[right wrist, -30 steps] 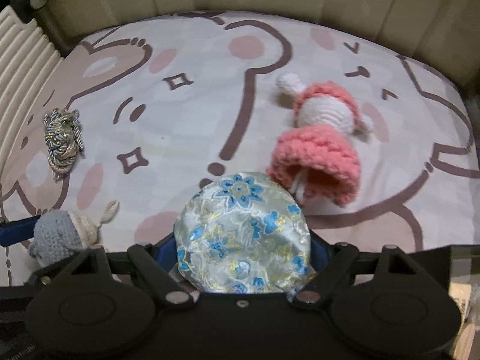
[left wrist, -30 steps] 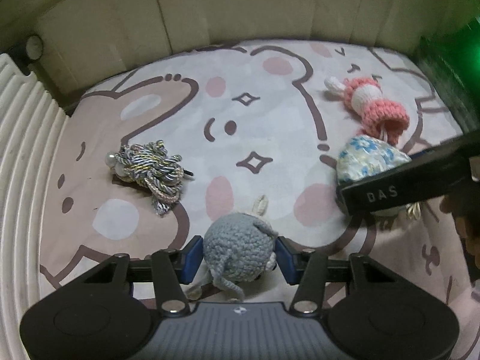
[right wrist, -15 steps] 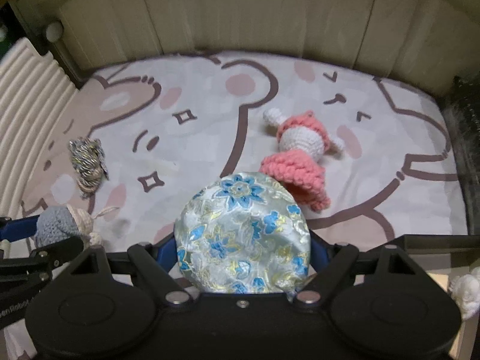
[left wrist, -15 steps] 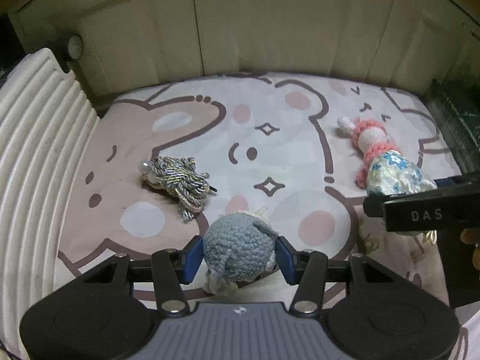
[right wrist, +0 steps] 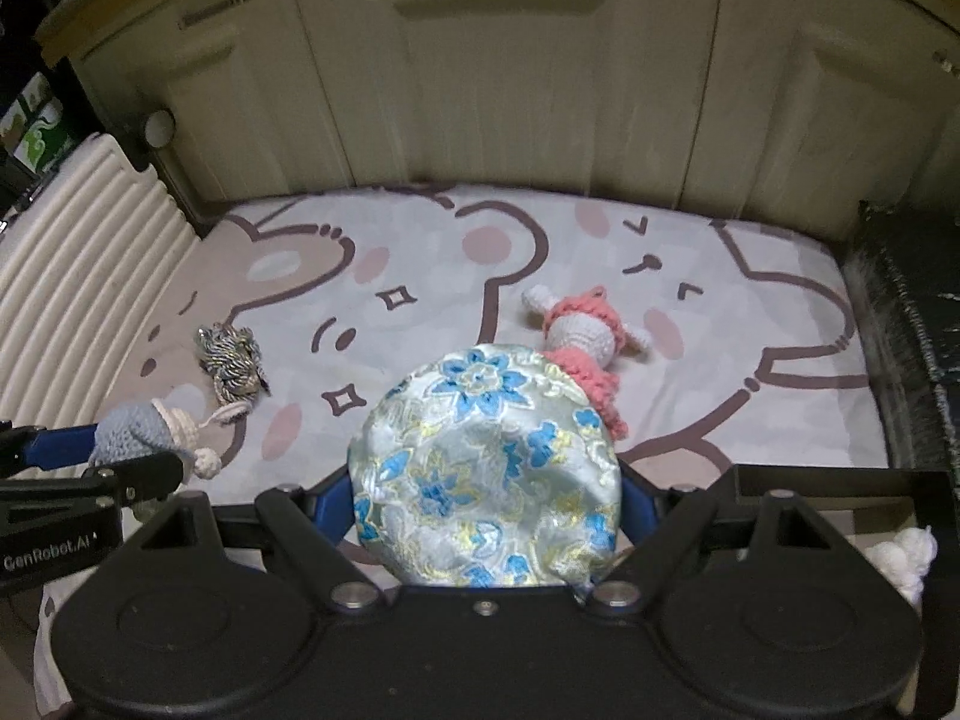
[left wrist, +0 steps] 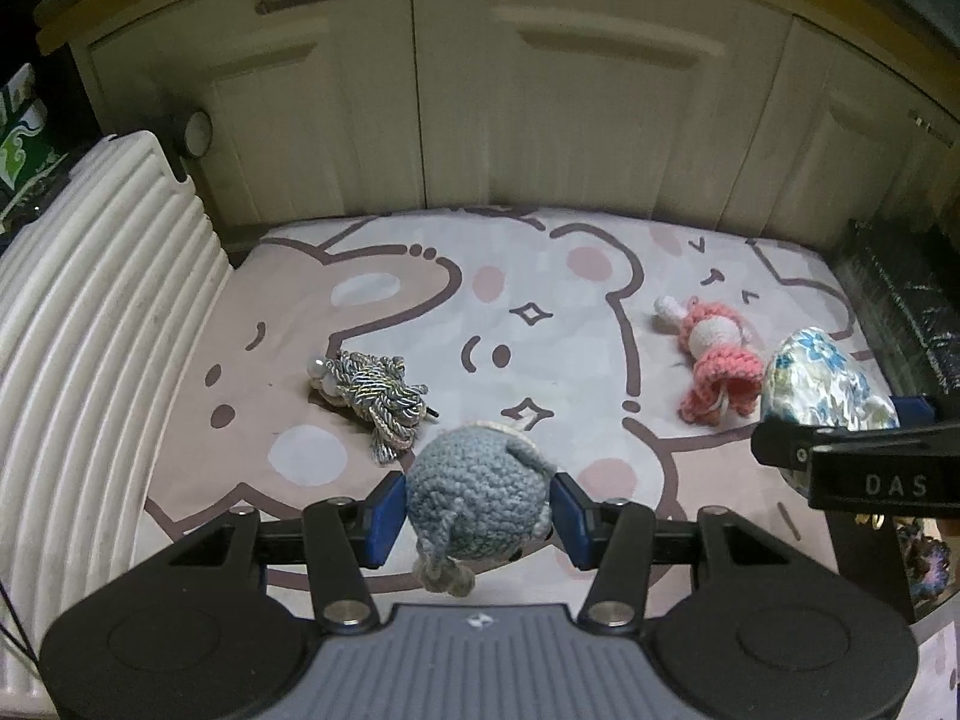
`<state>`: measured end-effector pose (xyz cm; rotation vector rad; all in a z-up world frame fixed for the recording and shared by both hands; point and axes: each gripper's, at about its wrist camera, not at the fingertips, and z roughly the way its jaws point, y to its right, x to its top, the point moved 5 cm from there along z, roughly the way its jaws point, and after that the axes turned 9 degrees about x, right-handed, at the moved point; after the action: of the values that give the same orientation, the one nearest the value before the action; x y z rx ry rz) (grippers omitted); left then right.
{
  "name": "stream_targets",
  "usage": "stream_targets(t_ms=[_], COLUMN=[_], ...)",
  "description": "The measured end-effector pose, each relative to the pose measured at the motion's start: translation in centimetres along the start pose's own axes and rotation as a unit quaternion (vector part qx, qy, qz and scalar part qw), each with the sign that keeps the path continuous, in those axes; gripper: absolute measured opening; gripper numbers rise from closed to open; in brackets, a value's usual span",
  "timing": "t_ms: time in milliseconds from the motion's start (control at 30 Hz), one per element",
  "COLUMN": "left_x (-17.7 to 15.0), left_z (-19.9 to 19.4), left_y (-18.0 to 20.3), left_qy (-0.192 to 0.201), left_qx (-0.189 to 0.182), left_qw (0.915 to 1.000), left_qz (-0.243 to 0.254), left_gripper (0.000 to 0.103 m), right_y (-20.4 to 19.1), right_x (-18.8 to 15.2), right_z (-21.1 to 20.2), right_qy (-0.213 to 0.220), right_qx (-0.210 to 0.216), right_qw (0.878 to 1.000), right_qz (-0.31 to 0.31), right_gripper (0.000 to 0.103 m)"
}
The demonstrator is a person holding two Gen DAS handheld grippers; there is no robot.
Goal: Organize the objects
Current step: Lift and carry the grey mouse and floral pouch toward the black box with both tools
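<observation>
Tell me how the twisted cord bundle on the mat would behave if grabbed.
The cord bundle is probably floppy: loose loops and a trailing end spread flat on the mat, so parts may dangle. It looks light. The pearl-like beads at one end could swing or snag.

Two handheld grippers of one make: left gripper (left wrist: 480, 510) with matte black linkage arms, silver pivot screws, blue finger pads (left wrist: 384, 510), a grey ribbed housing bearing a small white logo; right gripper (right wrist: 486, 498) all black, blue pads, silver screws, white lettering "DAS" on its side.
</observation>
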<state>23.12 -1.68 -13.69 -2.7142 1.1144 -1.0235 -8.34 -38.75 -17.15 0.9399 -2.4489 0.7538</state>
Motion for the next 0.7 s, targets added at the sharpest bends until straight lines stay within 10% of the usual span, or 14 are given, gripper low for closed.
stream_targets(t_ms=[700], left_x=[0.4], left_z=[-5.6], left_y=[2.0], left_qy=[0.047], left_qx=[-0.01], left_qw=[0.9986], left_qz=[-0.023], left_gripper=[0.053], right_y=[1.8], right_x=[-1.0], right_z=[-8.1], right_qy=[0.079], right_qx=[-0.016], right_qw=[0.997], right_qz=[0.002], right_gripper=[0.084])
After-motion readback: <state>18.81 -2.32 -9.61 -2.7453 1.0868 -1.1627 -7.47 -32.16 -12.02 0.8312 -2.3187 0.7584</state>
